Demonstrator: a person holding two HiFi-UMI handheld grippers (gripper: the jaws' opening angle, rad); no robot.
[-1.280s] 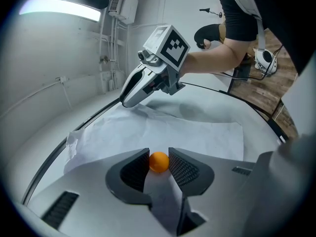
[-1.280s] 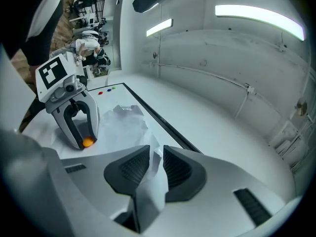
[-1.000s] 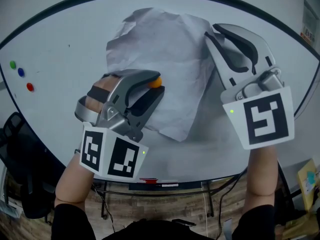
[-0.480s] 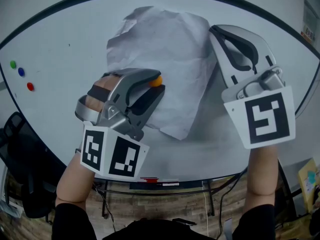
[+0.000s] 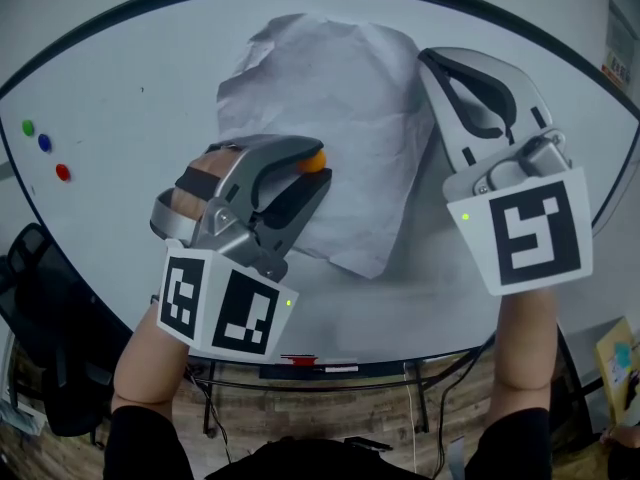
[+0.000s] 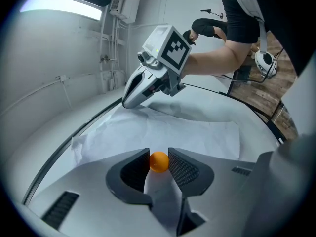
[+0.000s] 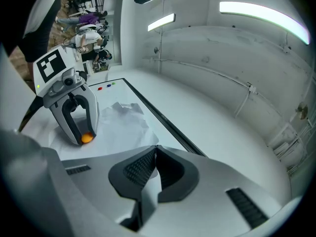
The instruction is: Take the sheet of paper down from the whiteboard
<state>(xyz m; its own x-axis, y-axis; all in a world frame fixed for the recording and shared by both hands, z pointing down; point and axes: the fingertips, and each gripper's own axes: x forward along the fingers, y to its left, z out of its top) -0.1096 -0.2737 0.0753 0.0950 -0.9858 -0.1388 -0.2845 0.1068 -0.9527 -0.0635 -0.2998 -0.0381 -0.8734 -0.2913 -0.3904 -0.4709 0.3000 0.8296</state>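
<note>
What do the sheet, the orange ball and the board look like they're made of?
The sheet: thin matte white paper, judging by its creases and crumpled edges. The orange ball: smooth, faintly shiny, probably plastic, maybe a magnet. The board: glossy white coated panel with a dark frame, likely a whiteboard.

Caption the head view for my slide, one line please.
Left claw grips the orange magnet on a crumpled sheet of paper on the whiteboard; right claw shut on its upper right corner.
</note>
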